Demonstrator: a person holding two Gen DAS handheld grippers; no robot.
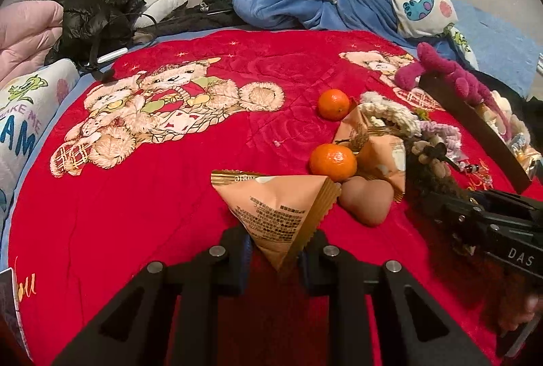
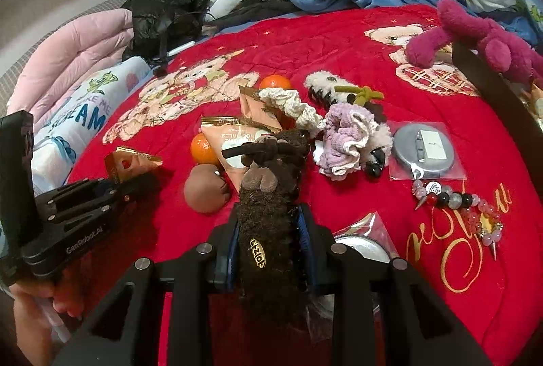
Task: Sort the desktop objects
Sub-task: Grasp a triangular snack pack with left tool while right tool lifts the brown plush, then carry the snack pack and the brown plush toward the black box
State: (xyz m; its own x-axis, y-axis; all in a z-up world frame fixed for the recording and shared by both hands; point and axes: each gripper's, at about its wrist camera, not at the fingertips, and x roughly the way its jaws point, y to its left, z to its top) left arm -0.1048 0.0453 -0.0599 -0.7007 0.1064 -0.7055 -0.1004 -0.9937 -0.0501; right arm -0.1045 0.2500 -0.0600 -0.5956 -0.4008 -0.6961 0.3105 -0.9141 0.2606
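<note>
My left gripper (image 1: 276, 259) is shut on the lower corner of a peach triangular snack packet (image 1: 278, 206), held just above the red quilt (image 1: 169, 196). In the right wrist view the same gripper (image 2: 135, 177) comes in from the left with that packet (image 2: 130, 162). My right gripper (image 2: 268, 240) is shut on a brown fuzzy hair clip (image 2: 268, 223) with a small gold label, which stands out forward between the fingers. Two tangerines (image 1: 334, 104) (image 1: 333, 161), a brown heart-shaped lump (image 1: 366, 201) and more peach packets (image 1: 381, 155) lie ahead of the left gripper.
Scrunchies (image 2: 349, 138), another furry clip (image 2: 325, 84), a silver disc in a plastic bag (image 2: 424, 150) and a bead bracelet (image 2: 458, 199) lie to the right. A magenta plush (image 2: 485, 40) hangs over a dark box edge (image 2: 502, 87). Blankets and a black jacket (image 1: 95, 9) border the quilt.
</note>
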